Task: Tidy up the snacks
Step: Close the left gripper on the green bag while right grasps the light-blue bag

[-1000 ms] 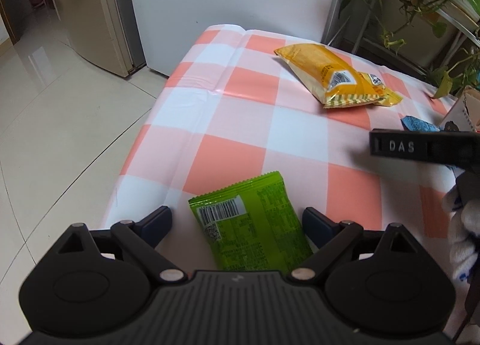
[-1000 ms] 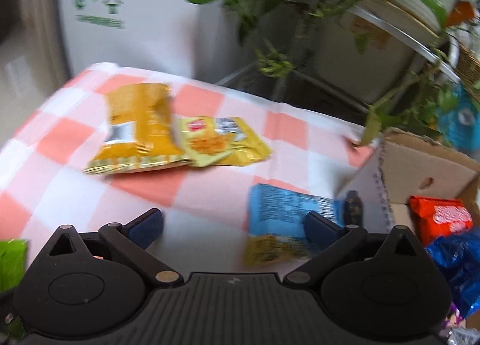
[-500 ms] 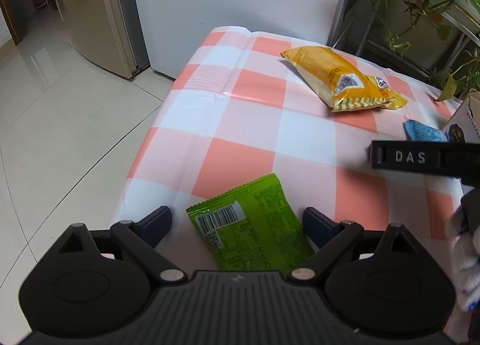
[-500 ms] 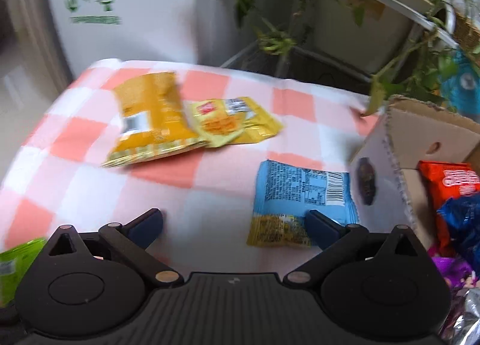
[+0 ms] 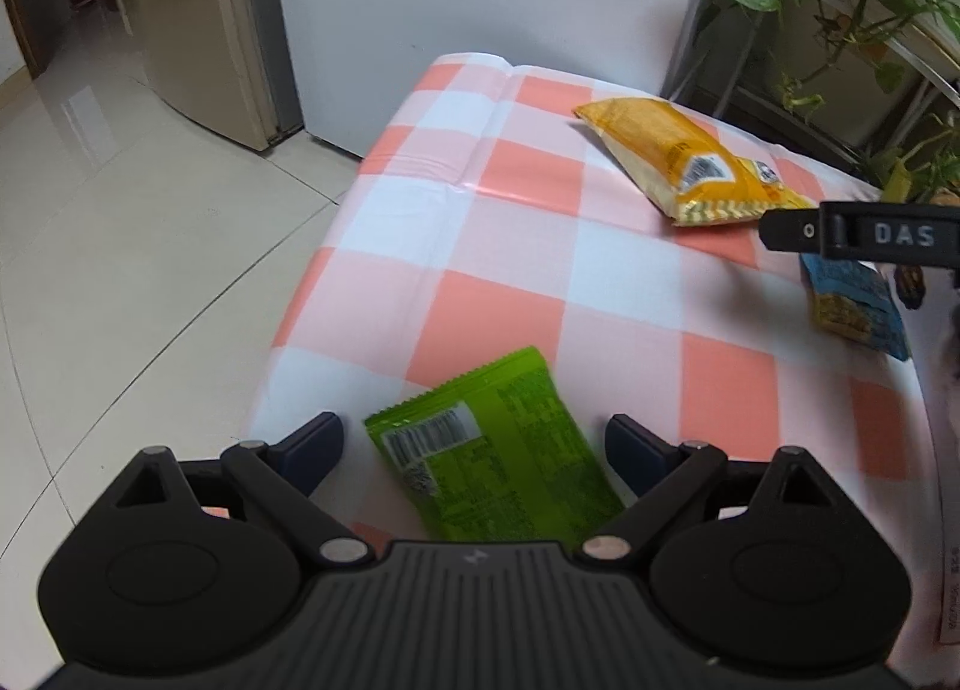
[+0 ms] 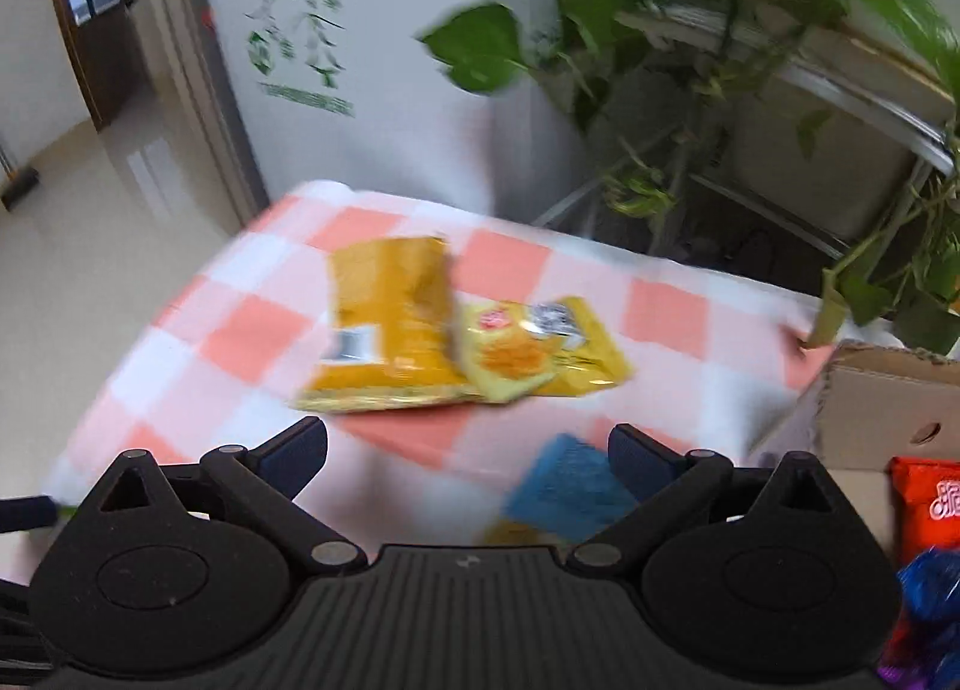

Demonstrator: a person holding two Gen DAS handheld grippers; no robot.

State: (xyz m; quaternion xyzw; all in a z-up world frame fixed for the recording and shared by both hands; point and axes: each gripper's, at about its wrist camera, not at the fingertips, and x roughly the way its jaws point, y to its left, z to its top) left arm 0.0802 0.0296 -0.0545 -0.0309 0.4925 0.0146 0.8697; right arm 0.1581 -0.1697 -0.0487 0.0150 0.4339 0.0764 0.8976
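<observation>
Meanwhile the right gripper [image 6: 468, 450] has tilted up from the blue snack packet [image 6: 567, 489], jaws wide and empty, while the left gripper [image 5: 474, 441] stays spread, untouching, around the green snack packet [image 5: 498, 444] on the checked tablecloth [image 5: 510, 246], so neither is boxed in the cardboard box [image 6: 882, 396].

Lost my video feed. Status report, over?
Left gripper open, green packet between fingers, not pinched. Right gripper open, empty, above blue packet. Two yellow packets loose. Nothing blocking.

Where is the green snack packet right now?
In the left wrist view, the green snack packet lies on the checked tablecloth near its front left corner, between the open left gripper's fingers.
</observation>
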